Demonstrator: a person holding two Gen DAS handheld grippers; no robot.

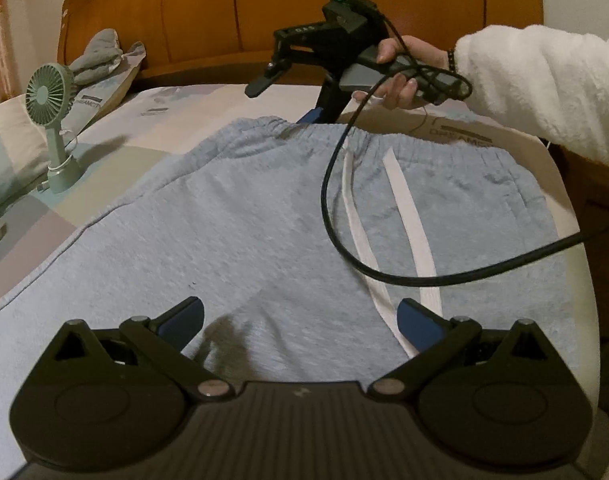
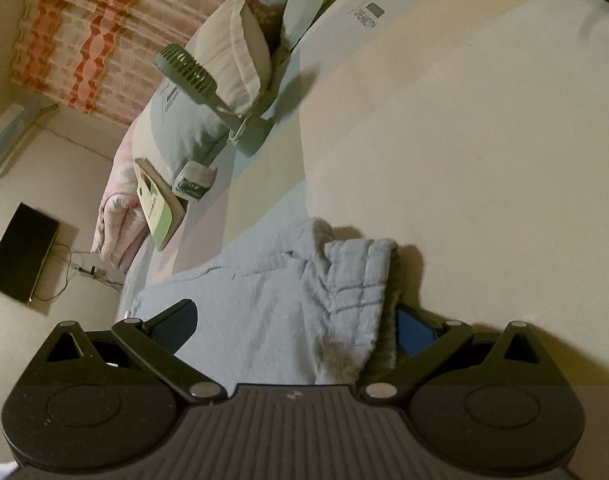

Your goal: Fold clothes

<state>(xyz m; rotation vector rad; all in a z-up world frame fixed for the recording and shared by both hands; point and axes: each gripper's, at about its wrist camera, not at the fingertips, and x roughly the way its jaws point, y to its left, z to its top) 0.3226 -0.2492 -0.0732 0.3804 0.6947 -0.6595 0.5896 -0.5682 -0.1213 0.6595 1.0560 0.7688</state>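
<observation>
A: Nearest you, the left gripper [image 1: 300, 326] hangs with its jaws wide apart, holding nothing, low over the pale blue soft fleece sweatpants [image 1: 232, 232], which lie flat on the bed with the waistband at the far end.

B: How will they handle?

A: Light and limp, I'd judge; they'll sag and drag, so pinch a thick edge. The gathered elastic waistband [image 1: 416, 148] is the firmest hold. Mind the two white flat drawstrings [image 1: 404, 208] and the black cable [image 1: 332, 216] draped across.

B: And the right gripper [image 2: 294, 322]?

A: Jaws apart around the waistband edge, not yet clamped. Beyond it, the cream patchwork bedsheet [image 2: 484, 140] is open room. Your left has the green handheld fan [image 1: 50, 120]; the orange wooden headboard [image 1: 224, 20] closes the far end.
</observation>
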